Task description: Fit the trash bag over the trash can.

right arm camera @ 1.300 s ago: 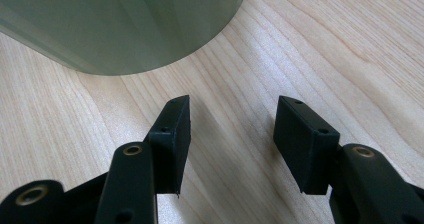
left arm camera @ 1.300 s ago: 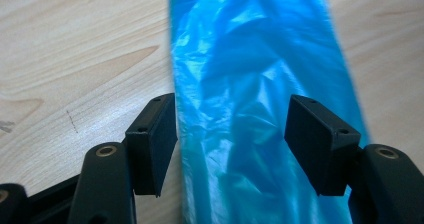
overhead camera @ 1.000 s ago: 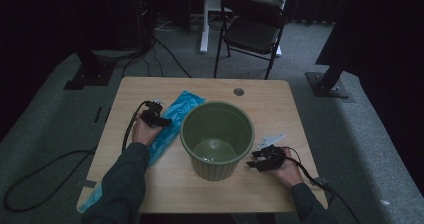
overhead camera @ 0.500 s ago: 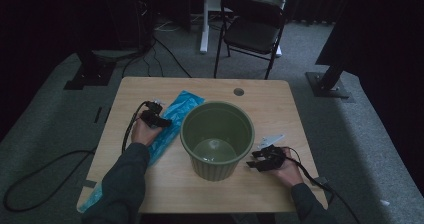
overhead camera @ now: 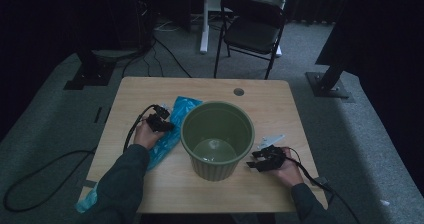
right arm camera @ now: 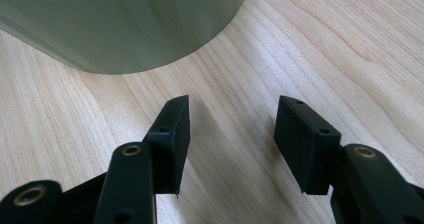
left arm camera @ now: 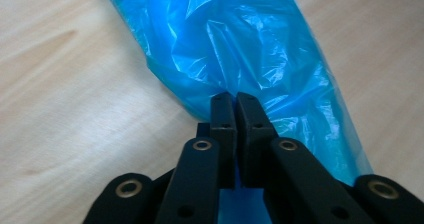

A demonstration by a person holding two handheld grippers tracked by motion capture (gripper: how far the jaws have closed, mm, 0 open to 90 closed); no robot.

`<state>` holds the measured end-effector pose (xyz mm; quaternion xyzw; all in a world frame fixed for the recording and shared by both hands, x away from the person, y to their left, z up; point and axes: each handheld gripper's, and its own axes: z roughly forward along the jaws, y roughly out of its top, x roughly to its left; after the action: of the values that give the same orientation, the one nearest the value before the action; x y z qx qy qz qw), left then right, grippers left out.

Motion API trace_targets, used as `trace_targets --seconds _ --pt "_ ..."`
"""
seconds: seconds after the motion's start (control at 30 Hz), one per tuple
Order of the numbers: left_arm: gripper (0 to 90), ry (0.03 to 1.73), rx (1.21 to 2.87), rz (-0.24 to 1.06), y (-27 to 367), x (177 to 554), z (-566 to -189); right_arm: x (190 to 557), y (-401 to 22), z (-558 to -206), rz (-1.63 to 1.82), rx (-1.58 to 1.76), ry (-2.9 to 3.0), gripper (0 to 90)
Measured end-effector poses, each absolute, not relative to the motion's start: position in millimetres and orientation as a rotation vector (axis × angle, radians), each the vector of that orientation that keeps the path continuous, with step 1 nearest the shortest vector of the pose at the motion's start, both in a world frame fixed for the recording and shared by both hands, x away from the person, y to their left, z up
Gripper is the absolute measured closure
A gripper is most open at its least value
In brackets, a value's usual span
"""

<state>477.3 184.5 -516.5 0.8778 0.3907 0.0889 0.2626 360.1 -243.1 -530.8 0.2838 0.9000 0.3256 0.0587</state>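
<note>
The left gripper (left arm camera: 235, 101) has just been closing, and its black jaws are now pressed together on a fold of the crinkled blue plastic bag (left arm camera: 235, 49), pinching the film where it lies flat on the table. In the high view that bag (overhead camera: 172, 129) stretches from beside the olive-green plastic bin (overhead camera: 217, 136) down toward the table's near left corner. The right gripper (right arm camera: 232, 134) rests on the wood with its jaws spread and nothing between them, just short of the bin's curved wall (right arm camera: 125, 24).

As I judge it, the bag is only now caught; lifting it, opening it and fitting it into the empty bin is all left to do.

The pale wooden table (overhead camera: 150, 91) is otherwise nearly bare, with a small white scrap (overhead camera: 270, 140) near the bin. Beyond it stand a black folding chair (overhead camera: 252, 31), loose cables and grey carpet, in a dim room.
</note>
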Motion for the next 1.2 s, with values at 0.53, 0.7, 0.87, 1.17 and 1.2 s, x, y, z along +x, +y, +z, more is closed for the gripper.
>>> trace_targets --seconds 0.53,0.7,0.87,1.17,1.2 --pt "88.5 0.820 2.225 0.207 207 447 -464 360 -243 -531 0.987 0.861 2.725 47.7" --pt "88.5 0.742 2.185 0.215 208 436 -440 360 -243 -531 0.988 0.860 2.726 47.5" --pt "88.5 0.692 2.170 0.226 207 428 -425 360 -243 -531 0.989 0.861 2.726 47.3" --pt "88.4 0.625 2.127 0.230 208 419 -399 360 -243 -531 0.990 0.861 2.726 47.1" --pt "88.4 0.617 2.112 0.226 209 418 -394 360 -243 -531 0.991 0.860 2.726 47.1"
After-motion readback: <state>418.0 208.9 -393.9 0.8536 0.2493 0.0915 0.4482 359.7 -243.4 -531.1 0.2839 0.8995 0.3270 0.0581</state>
